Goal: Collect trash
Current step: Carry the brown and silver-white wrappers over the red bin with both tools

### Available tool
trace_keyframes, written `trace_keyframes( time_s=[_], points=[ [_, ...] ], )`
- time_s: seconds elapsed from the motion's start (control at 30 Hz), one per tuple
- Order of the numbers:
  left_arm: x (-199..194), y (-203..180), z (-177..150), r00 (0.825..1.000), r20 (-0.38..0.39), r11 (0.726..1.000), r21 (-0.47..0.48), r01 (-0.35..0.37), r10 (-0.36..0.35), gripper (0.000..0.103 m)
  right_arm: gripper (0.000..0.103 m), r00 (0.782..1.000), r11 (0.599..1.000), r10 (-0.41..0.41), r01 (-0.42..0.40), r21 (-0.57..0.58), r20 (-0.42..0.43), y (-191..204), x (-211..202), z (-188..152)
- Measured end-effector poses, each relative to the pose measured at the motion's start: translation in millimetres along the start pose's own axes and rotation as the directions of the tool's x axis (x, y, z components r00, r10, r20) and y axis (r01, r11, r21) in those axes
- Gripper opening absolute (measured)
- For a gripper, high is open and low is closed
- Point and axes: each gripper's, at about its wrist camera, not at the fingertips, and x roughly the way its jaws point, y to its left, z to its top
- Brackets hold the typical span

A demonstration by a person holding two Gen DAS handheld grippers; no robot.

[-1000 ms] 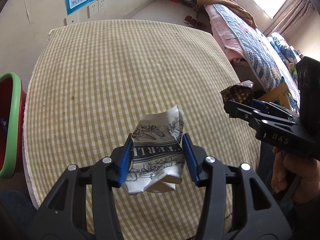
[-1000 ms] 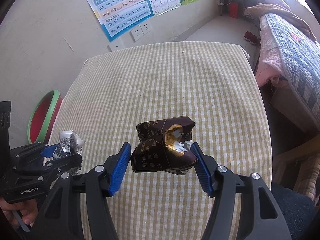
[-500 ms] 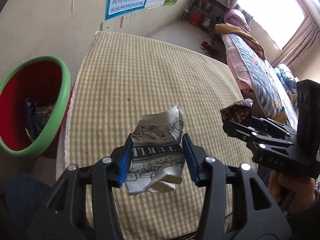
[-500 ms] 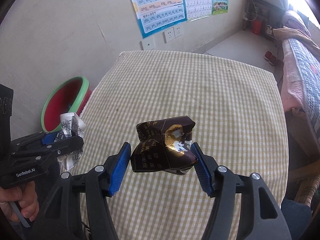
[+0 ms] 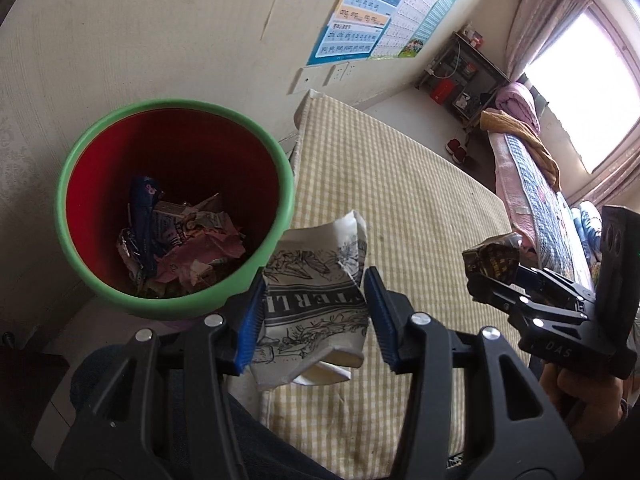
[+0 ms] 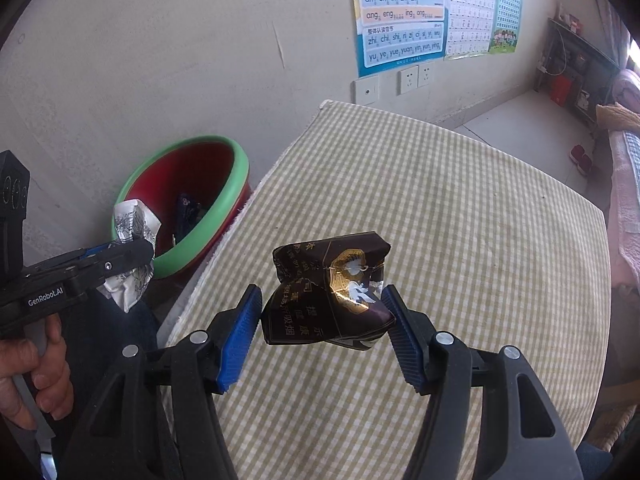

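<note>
My left gripper (image 5: 316, 312) is shut on a crumpled white paper pack with black drawings (image 5: 316, 300), held in the air near the rim of a red bin with a green rim (image 5: 280, 160). Several scraps of trash (image 5: 180, 240) lie inside the bin. My right gripper (image 6: 322, 328) is shut on a crushed dark brown pack with gold print (image 6: 328, 292), held above the checked table (image 6: 480, 220). The right wrist view shows the left gripper (image 6: 128, 256) with the white pack (image 6: 132, 224) in front of the bin (image 6: 236, 184).
The bin stands on the floor against the wall (image 5: 160, 40), just left of the table's edge (image 5: 298, 136). Posters (image 6: 400, 12) and wall sockets (image 6: 416, 76) hang behind the table. A bed (image 5: 532, 184) lies to the right. A person's hand (image 6: 44, 364) grips the left handle.
Both grippers have swung left across the table toward the bin, each still holding its pack. The bin now fills the left wrist view, with its inside showing.
</note>
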Motion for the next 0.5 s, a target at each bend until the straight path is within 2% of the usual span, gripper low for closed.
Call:
trace_keyframes(
  time_s=[0.5],
  points=[
    [-23.5, 100.0, 21.1, 0.996, 0.082, 0.986, -0.164, -0.029, 0.043, 0.046, 0.060, 0.999, 0.985, 0.053, -0.054, -0.161, -0.010, 85.6, 40.9, 49.9]
  ],
)
